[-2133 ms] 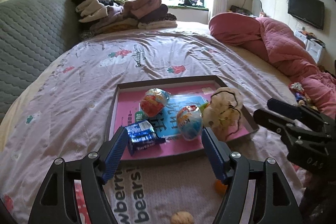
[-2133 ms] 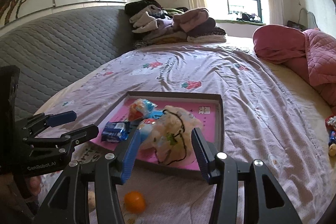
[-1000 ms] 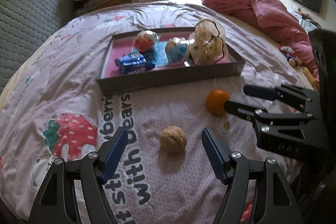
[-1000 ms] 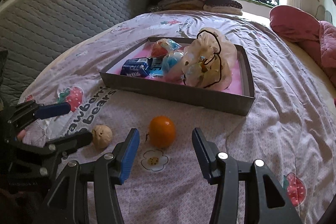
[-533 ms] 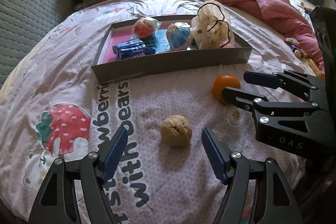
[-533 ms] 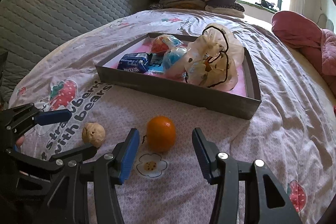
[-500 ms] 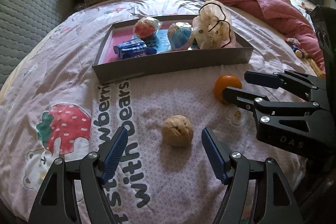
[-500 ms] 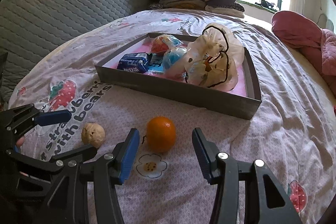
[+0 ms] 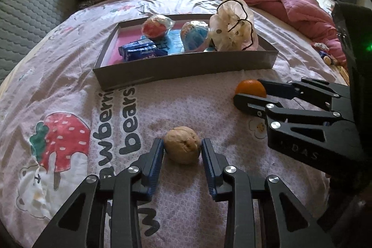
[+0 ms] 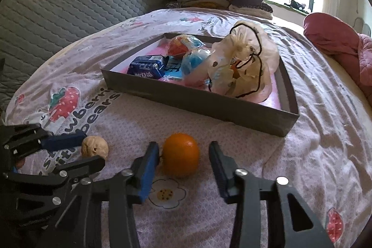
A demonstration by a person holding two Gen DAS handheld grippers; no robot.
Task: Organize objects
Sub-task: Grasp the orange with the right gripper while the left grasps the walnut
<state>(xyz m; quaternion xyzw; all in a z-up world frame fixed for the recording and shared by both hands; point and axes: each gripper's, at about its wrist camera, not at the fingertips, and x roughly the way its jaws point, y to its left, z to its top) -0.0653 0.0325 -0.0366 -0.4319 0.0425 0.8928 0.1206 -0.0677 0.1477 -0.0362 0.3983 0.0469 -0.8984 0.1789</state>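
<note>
Resting on the printed bedsheet (image 9: 69, 90) in front of the grey tray (image 9: 186, 66), the walnut (image 9: 182, 147) sits clamped between the blue pads of the left gripper (image 9: 182, 149), both pads touching its sides. Beside the walnut, also in front of the tray, the orange (image 10: 181, 155) lies between the spread jaws of the right gripper (image 10: 183, 159); one pad is just beside it, the other apart. Inside the tray lie a blue packet (image 9: 141, 53), two wrapped snacks and a tied plastic bag (image 9: 232, 31).

Round tan walnut (image 9: 182, 148) between the left jaws, apparently touching both; shallow grey cardboard tray (image 9: 186, 66) beyond.
</note>
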